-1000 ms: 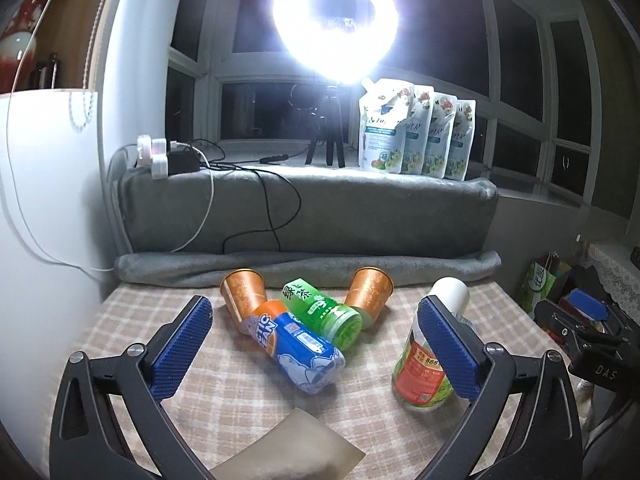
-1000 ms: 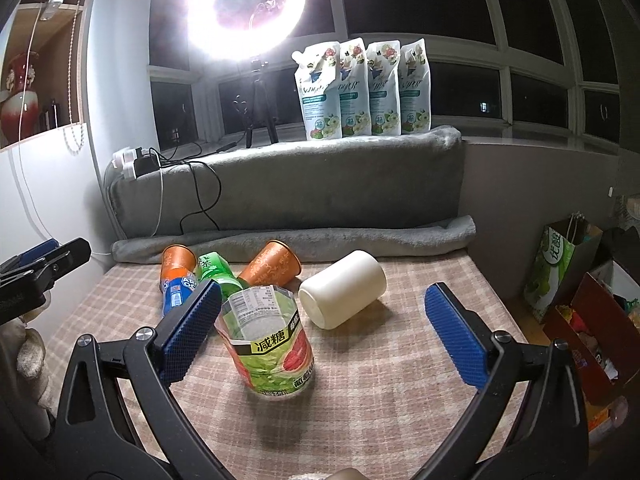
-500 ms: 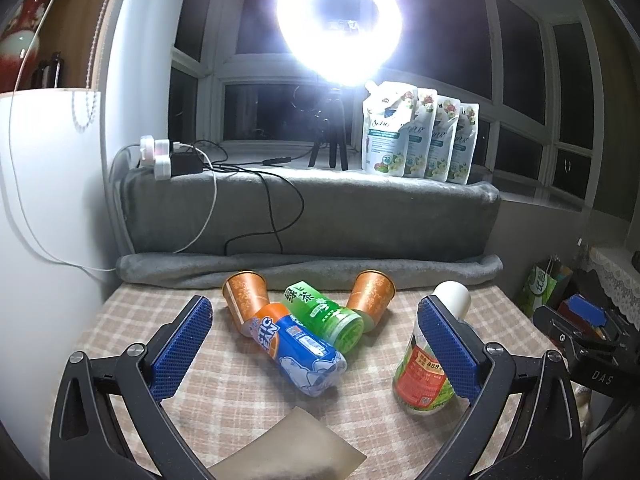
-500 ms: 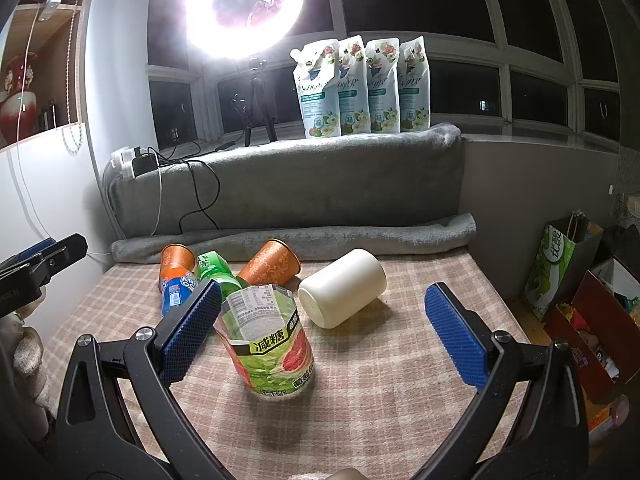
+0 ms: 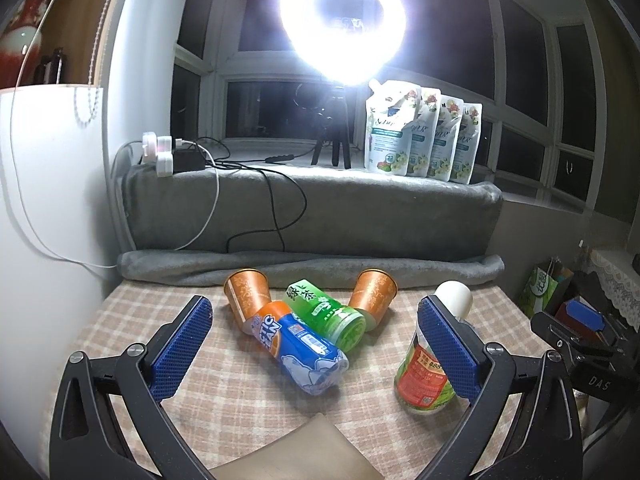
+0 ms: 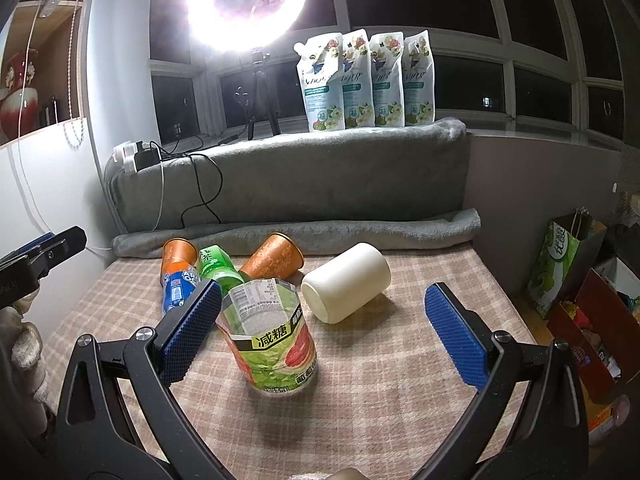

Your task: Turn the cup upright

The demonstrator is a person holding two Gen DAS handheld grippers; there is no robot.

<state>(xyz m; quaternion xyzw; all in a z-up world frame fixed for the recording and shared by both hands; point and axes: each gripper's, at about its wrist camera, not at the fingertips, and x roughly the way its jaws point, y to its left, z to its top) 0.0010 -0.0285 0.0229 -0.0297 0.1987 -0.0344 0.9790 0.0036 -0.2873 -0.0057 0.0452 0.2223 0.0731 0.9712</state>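
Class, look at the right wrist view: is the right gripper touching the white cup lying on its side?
Apart. In the right wrist view the white cup lies beyond the open right gripper, with bare tablecloth between it and both fingers.

Both handheld grippers are hovering level and side by side, the left gripper [image 5: 314, 344] and the right gripper [image 6: 322, 330] each spreading its blue-padded fingers [image 6: 454, 338] wide apart, gripping nothing between them.

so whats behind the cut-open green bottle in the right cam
The white cup lies on its side behind the cut bottle; orange cup behind too, its lower part hidden.
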